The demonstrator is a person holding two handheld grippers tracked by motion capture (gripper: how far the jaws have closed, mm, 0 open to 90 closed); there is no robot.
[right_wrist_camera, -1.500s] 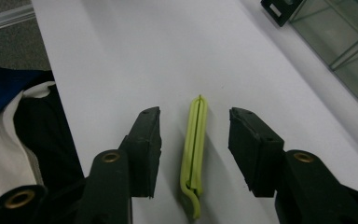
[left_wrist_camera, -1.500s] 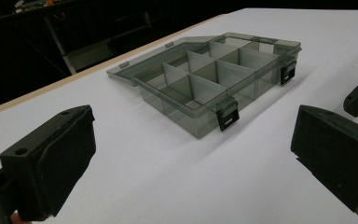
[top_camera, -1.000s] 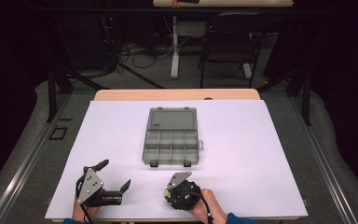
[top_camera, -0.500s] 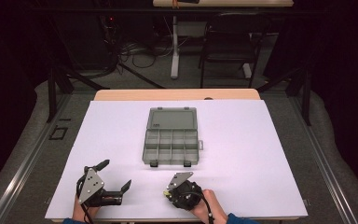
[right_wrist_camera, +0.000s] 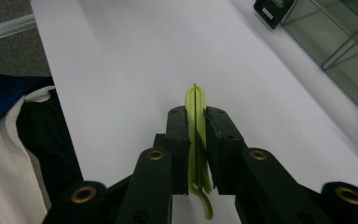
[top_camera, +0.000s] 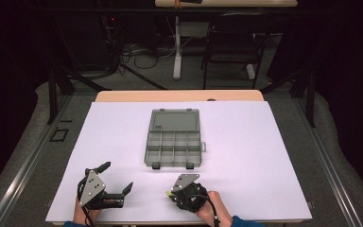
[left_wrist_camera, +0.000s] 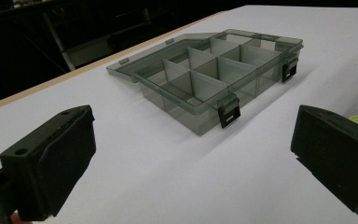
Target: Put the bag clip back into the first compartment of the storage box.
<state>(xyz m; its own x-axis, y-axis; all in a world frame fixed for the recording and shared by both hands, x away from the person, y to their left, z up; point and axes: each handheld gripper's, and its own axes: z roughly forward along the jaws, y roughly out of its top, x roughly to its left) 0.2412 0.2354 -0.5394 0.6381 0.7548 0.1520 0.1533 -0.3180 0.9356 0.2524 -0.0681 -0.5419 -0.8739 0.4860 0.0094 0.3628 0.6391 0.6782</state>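
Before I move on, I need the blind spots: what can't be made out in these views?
- Thin yellow-green plastic piece: right gripper view, black fingers cover its middle; what it is stays unclear.
- Same piece, high view: too small.
- Clear grey compartment box: right gripper view, cut off by the edge.

- Left gripper: jaws spread wide apart, nothing between them, pointing toward the table's right edge, low over the near edge by the near-left corner.
- Left hand: wrapped round the gripper body from below, coming in over the table's near edge.
- Right gripper: jaws pressed together on a thin yellow-green strip, whose tip sticks out past them.
- Right hand: grips the body from the near edge, right of centre; blue sleeve at the wrist.
- Both grippers near each other, not touching.
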